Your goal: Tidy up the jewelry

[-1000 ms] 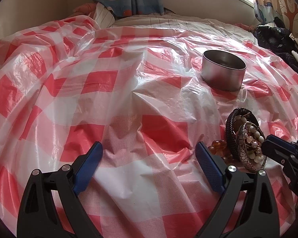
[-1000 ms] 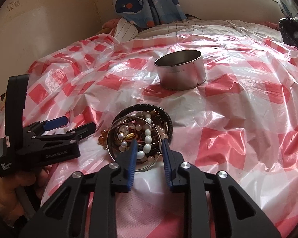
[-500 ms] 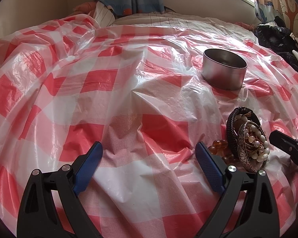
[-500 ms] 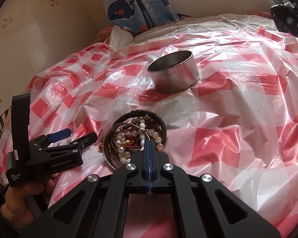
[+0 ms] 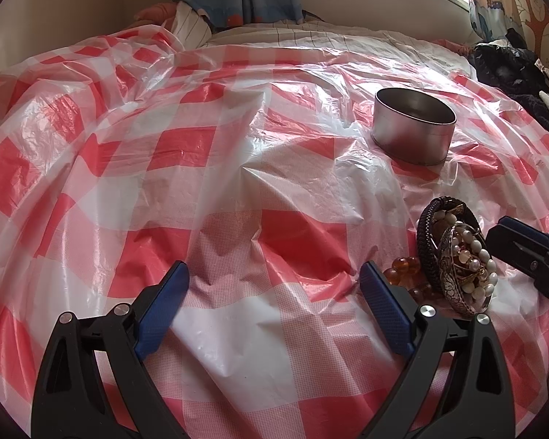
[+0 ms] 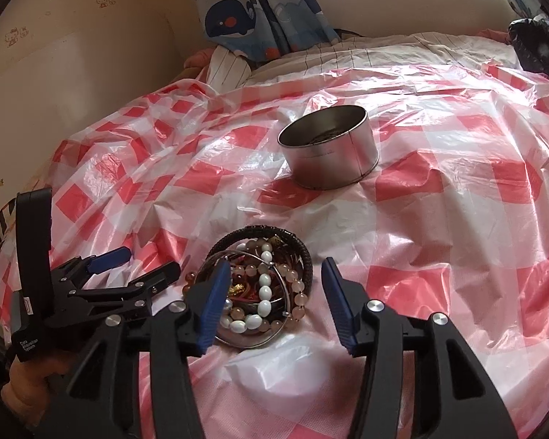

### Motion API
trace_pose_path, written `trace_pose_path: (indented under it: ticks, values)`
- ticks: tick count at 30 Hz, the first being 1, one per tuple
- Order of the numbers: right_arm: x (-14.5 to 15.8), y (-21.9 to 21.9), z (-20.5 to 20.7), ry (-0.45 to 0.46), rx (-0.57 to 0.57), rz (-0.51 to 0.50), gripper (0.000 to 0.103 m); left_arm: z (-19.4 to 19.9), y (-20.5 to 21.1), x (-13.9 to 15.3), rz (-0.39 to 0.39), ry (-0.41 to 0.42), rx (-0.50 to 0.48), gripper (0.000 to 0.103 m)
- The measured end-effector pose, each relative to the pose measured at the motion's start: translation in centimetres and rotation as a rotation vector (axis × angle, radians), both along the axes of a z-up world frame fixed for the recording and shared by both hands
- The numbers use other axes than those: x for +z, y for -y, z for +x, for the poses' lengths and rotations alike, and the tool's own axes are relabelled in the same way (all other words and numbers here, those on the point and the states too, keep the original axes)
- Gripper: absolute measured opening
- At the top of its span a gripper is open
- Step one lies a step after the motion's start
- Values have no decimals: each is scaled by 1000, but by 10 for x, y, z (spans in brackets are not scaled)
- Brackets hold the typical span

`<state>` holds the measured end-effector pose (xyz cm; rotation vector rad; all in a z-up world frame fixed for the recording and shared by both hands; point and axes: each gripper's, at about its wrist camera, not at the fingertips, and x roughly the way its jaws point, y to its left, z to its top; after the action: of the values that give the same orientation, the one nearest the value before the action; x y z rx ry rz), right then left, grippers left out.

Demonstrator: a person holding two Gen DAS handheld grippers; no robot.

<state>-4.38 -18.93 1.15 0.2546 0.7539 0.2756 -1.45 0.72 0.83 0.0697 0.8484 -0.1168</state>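
Opening over the bracelet pile (image 6: 261,289) on the checked sheet (image 6: 439,219), the right gripper (image 6: 272,303) grips nothing, the left gripper (image 5: 274,303) gapes empty, and the tin (image 6: 329,150) perhaps hides something dark inside.

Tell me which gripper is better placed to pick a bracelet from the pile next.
The right gripper: its opening jaws sit just over the bracelet pile, nothing clamped. The left gripper is open over bare checkered plastic sheet, beside the pile.
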Motion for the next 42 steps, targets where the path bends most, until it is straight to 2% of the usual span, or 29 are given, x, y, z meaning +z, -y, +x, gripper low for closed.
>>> trace_pose_path:
  ticks: [2, 7, 10, 13, 20, 24, 27, 32, 33, 34, 35, 42]
  values:
    - [0, -2, 3, -5, 4, -12, 36, 0, 0, 0, -1, 0, 0, 90]
    - [-3, -14, 16, -43, 43, -103, 33, 0, 0, 0, -1, 0, 0, 90]
    - [-2, -21, 16, -37, 59, -166, 14, 0, 0, -2, 0, -2, 0, 90]
    - [3, -18, 7, -6, 42, -168, 7, 0, 1, -2, -1, -2, 0, 90]
    - [18, 11, -17, 21, -7, -17, 7, 0, 1, -3, -5, -2, -2, 90]
    - [21, 34, -22, 11, -83, 32, 7, -2, 0, 0, -22, 6, -10, 90]
    - [15, 49, -20, -18, -161, 22, 7, -12, -1, 11, -71, 64, -36, 90]
    - [3, 54, -12, -85, -217, -26, 10, -27, 14, 23, -115, 117, -156, 90]
    - [-1, 54, -10, -98, -218, -31, 15, -29, 20, 24, -116, 123, -184, 90]
    - [-4, 54, -10, -105, -224, -40, 33, -31, 25, 25, -113, 129, -212, 90]
    - [-5, 53, -10, -107, -226, -51, 37, -34, 29, 25, -105, 134, -233, 90]
    - [-16, 41, -5, -141, -206, -139, 38, -40, 38, 26, -108, 132, -294, 90]
